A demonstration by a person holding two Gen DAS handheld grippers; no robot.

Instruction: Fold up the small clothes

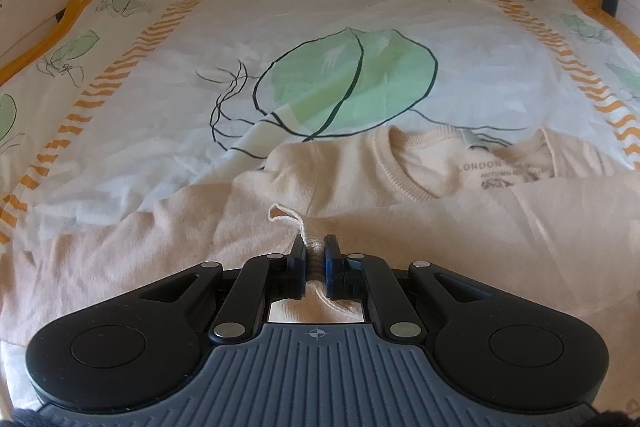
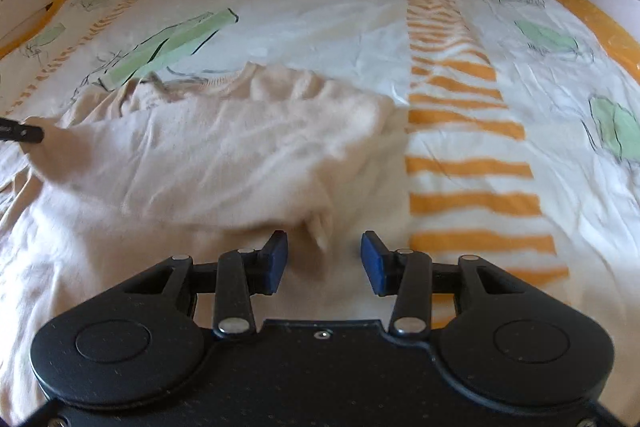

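Lying on a leaf-printed white bed cover [image 1: 160,131], the cream knit sweater [image 1: 400,227] is half-folded; left gripper [image 1: 315,261] is pinching its edge, right gripper [image 2: 324,261] fingers are hovering spread, apparently empty, risking the fold slumping.

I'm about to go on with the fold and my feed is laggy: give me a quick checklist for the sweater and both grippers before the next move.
1. Left gripper has hold of the cream sweater: ok, its jaws are pinched on a ribbed edge.
2. Right gripper free: ok, jaws apart, pads pressing on nothing; a bit of fabric lies between them.
3. Sleeve folded across the body: ok, it lies over the chest below the neckline.
4. Folded right edge tidy: not ok, it looks bunched, though the right wrist view is blurred.
5. Room on the duvet to the right: ok, bare cover there.
6. Hem aligned: cannot tell, out of view.
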